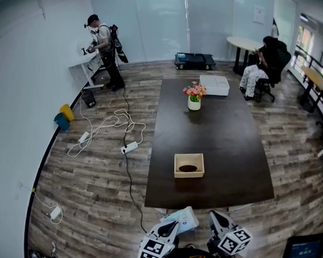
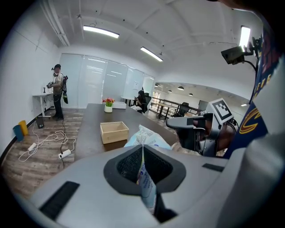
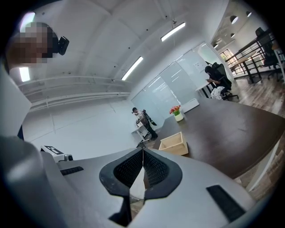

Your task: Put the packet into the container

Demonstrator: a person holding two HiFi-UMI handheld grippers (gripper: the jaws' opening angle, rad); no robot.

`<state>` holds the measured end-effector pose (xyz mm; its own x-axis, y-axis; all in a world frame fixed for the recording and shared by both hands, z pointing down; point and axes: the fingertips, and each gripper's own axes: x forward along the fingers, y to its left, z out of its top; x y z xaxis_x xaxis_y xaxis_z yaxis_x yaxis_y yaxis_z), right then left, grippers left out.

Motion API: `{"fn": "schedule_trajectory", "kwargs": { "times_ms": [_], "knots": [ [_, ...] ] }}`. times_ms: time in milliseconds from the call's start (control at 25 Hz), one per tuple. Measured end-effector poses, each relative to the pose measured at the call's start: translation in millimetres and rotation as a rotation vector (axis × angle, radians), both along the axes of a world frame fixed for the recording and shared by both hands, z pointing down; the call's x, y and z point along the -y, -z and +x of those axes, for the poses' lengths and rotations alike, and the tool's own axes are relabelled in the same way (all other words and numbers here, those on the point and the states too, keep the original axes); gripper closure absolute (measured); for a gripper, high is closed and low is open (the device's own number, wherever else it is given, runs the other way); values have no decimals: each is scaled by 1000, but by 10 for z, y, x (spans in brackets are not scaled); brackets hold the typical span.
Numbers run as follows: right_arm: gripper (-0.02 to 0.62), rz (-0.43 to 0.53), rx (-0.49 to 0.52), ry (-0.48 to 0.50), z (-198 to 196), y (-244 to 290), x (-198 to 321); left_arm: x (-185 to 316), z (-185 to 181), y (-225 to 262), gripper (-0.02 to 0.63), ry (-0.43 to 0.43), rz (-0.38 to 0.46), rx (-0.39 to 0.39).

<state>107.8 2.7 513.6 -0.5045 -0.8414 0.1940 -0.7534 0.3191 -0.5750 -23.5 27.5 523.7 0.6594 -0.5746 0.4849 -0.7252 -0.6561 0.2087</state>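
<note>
The packet (image 1: pixel 182 218) is light blue and white, held in the air just short of the dark table's (image 1: pixel 225 134) near edge. My left gripper (image 1: pixel 169 226) is shut on it. In the left gripper view the packet's (image 2: pixel 144 138) thin edge is pinched between the left gripper's (image 2: pixel 142 150) pads and its crumpled top sticks out beyond them. The container (image 1: pixel 189 165), an open wooden box with a dark thing on its bottom, stands on the near part of the table, ahead of both grippers (image 2: pixel 114 132) (image 3: pixel 173 144). My right gripper (image 1: pixel 217 218) (image 3: pixel 143 152) is shut with nothing in it, beside the left one.
A vase of flowers (image 1: pixel 194 98) and a white box (image 1: pixel 214 85) stand at the table's far end. Cables and a power strip (image 1: pixel 129 147) lie on the floor to the left. One person (image 1: pixel 104 46) stands at the far wall and another (image 1: pixel 263 63) sits at the back right.
</note>
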Motion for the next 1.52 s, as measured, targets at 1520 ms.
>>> {"fn": "schedule_trajectory", "kwargs": {
  "times_ms": [1520],
  "knots": [
    [584, -93, -20, -117, -18, -63, 1496, 1846, -60, -65, 600, -140, -2, 33]
  ]
}}
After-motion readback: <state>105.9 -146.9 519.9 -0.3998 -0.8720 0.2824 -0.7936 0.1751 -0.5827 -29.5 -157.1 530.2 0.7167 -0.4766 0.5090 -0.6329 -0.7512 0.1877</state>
